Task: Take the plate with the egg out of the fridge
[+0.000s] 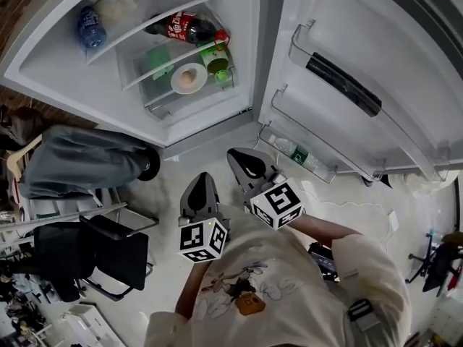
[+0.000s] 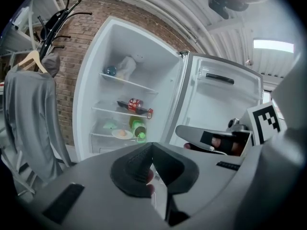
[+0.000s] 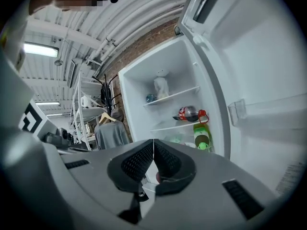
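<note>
Brick wall backs the open fridge; the plate with the egg sits low inside, beside a green bottle, well apart from my left gripper and right gripper, whose jaws are pressed together, empty.

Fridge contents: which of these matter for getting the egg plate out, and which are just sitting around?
Job: plate, egg, fridge, left gripper, right gripper.
Lying about: cola bottle, green bottle, blue bottle, jacket, chair.
</note>
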